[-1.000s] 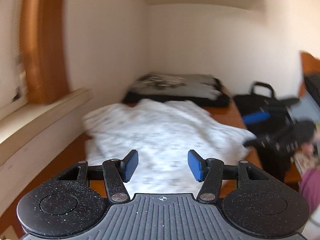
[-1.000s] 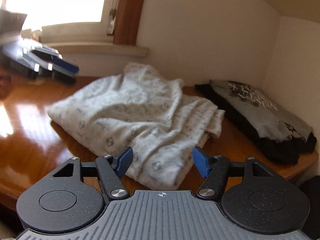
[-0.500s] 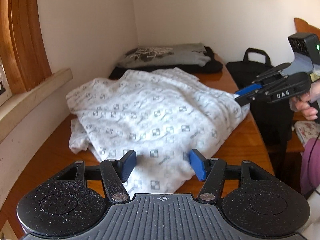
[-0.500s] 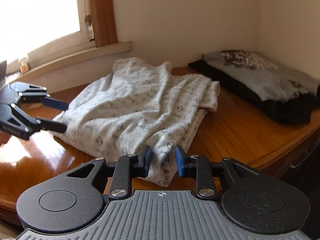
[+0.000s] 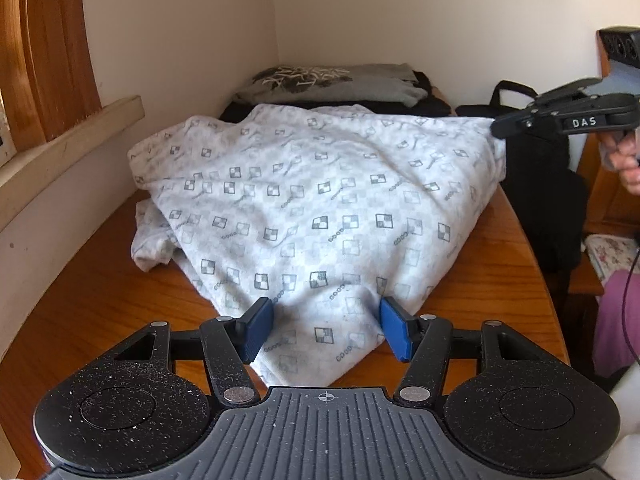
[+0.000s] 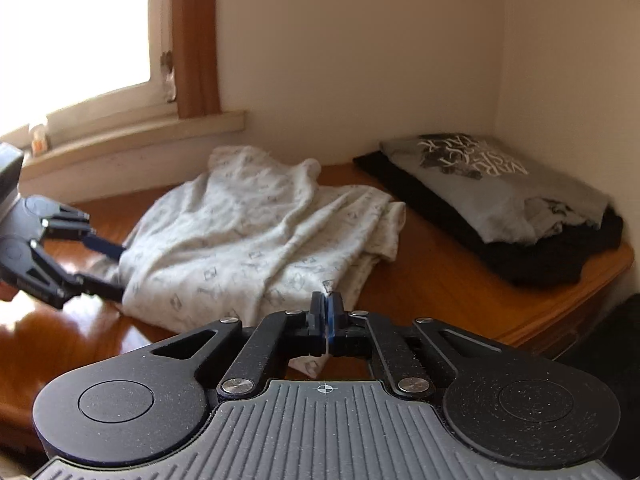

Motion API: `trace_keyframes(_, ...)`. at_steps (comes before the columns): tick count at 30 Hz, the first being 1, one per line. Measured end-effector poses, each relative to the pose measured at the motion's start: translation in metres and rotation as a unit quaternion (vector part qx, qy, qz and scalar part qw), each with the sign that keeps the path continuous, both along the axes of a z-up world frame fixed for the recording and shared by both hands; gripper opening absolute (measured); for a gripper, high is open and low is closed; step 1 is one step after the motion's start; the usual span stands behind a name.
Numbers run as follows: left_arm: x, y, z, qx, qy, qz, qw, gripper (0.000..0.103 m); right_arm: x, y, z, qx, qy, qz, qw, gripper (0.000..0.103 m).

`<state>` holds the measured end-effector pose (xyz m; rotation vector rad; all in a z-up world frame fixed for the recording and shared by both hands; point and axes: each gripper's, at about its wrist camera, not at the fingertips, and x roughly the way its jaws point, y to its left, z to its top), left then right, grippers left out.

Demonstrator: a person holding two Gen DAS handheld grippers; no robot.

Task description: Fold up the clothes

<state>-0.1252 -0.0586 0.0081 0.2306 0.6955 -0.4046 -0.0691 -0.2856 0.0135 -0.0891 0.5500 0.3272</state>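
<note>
Wooden tabletop fills a room corner below a window sill, and the patterned white garment you are folding lies crumpled across its middle, with a stack of folded dark and grey clothes behind it against the wall. Your right gripper has just closed: half a second ago its jaws were still apart around the near edge of the cloth, and now the pads are pressed together with a thin fold of the garment's edge pinched between them. That gives you one held corner. Your left gripper has sunk closer to the opposite end of the garment over the same second, and its jaws stand open on either side of the pointed hem, the blue pads just beside the fabric but not squeezing it. So the second corner is framed but not yet taken. You will probably need to close the left side before lifting, or the cloth will hang from one point and bunch.
</note>
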Motion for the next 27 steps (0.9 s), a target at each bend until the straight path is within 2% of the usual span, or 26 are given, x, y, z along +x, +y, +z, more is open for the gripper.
trace_keyframes(3,-0.002,-0.003,0.001,0.007,-0.005,0.001,1.0000,0.063,0.001,0.002,-0.004,-0.020,0.010,0.000,1.000,0.001)
trace_keyframes(8,-0.014,-0.017,0.011,0.016,-0.042,-0.005,0.9990,0.063,0.002,-0.004,-0.013,0.002,0.031,0.014,0.999,0.004)
trace_keyframes(9,-0.018,-0.021,0.014,0.019,-0.049,-0.009,0.9986,0.063,0.001,-0.004,-0.013,0.003,0.031,0.017,0.999,0.008)
trace_keyframes(13,-0.027,-0.056,0.013,0.072,-0.069,-0.040,0.9942,0.064,-0.003,0.003,-0.009,-0.009,0.028,0.041,0.999,0.014)
trace_keyframes(15,-0.026,-0.075,0.008,0.105,-0.077,-0.048,0.9903,0.065,-0.003,0.007,-0.012,-0.012,0.031,0.049,0.998,0.028)
trace_keyframes(16,-0.024,-0.085,0.004,0.124,-0.081,-0.049,0.9878,0.067,-0.003,0.008,-0.015,-0.013,0.033,0.052,0.998,0.030)
trace_keyframes(20,-0.014,-0.111,-0.007,0.191,-0.082,-0.061,0.9762,0.068,0.000,0.009,-0.025,-0.001,0.044,0.061,0.997,0.031)
trace_keyframes(24,-0.002,-0.111,-0.007,0.190,-0.069,-0.067,0.9770,0.065,0.000,0.009,-0.030,0.008,0.046,0.073,0.996,0.033)
trace_keyframes(26,0.003,-0.107,-0.006,0.175,-0.062,-0.071,0.9799,0.057,0.000,0.011,-0.032,0.005,0.050,0.080,0.996,0.039)
trace_keyframes(27,0.006,-0.105,-0.005,0.166,-0.060,-0.072,0.9816,0.048,0.000,0.013,-0.033,0.001,0.050,0.082,0.995,0.041)
